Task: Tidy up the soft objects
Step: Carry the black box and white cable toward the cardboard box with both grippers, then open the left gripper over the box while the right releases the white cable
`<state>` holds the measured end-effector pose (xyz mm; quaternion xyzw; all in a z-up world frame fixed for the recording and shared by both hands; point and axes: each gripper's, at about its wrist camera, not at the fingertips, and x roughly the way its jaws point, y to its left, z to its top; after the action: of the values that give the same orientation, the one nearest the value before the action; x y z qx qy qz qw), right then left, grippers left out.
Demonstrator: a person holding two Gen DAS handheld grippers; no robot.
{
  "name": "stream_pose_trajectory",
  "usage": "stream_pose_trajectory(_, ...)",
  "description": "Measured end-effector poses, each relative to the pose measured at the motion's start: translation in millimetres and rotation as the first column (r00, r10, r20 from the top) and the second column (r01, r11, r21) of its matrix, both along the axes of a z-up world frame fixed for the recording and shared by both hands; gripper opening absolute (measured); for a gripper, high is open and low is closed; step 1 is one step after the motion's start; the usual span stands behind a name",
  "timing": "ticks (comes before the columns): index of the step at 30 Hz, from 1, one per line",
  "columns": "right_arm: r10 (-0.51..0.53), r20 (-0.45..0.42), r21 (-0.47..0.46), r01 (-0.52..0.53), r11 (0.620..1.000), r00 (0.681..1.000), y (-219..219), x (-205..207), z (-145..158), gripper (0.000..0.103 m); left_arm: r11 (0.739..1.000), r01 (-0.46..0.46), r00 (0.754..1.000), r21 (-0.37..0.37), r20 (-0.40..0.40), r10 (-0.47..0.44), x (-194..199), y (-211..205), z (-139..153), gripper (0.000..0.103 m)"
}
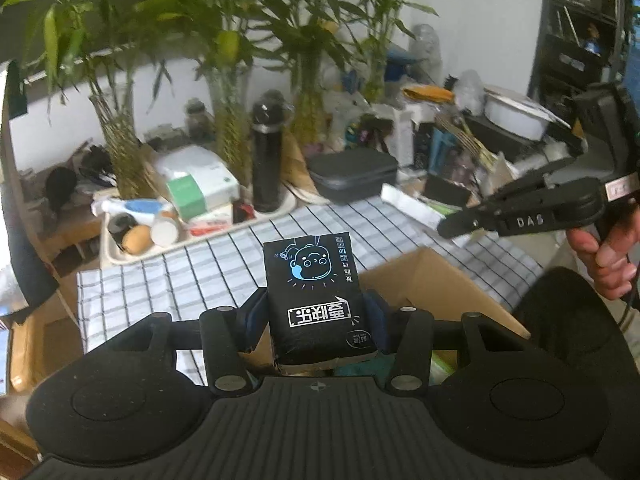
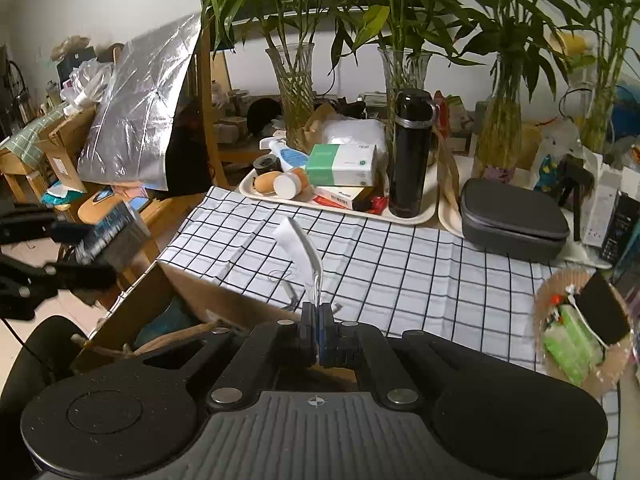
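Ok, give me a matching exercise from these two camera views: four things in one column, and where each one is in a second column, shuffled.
Things:
1. black tissue pack
2. clear plastic strip
3. black flask
4. grey zip case

Places:
A. standing on the cream tray
B. clamped in the right gripper
C. lying right of the flask
D. clamped in the left gripper

Pairs: 1-D, 2-B, 3-A, 4-C

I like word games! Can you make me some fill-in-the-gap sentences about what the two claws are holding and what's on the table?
1. The left claw grips a tissue pack coloured ____.
2. The right claw pinches a clear ____ strip.
3. The tablecloth pattern is ____.
4. The black bottle stands on a ____.

Missing words: black; plastic; checked; tray
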<state>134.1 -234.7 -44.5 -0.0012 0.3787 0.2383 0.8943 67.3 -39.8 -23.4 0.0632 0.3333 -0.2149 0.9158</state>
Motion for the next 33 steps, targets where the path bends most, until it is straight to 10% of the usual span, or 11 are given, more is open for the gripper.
stream_pose_trajectory(8,-0.017,-0.020,0.039,0.017,0.999,1.000,-8.1,-27.0,-3.8,0.004,0.999,0.051,0.994,-0.003,-0.096,-0.051,-7.3,-15.1,-22.5,0.052)
stream_pose_trajectory(12,-0.018,-0.028,0.047,0.019,0.999,0.999,-12.1,-37.4,-6.3,0.004,0.999,0.029,0.995,-0.013,-0.093,-0.030,-15.9,-8.7,-26.3,0.077)
stream_pose_trajectory(33,-0.054,-0.075,0.072,0.059,0.996,0.996,-18.1,-46.9,-14.7,0.004,0.995,-0.099,0.991,-0.001,-0.095,0.099,-44.1,27.6,-31.3,0.077)
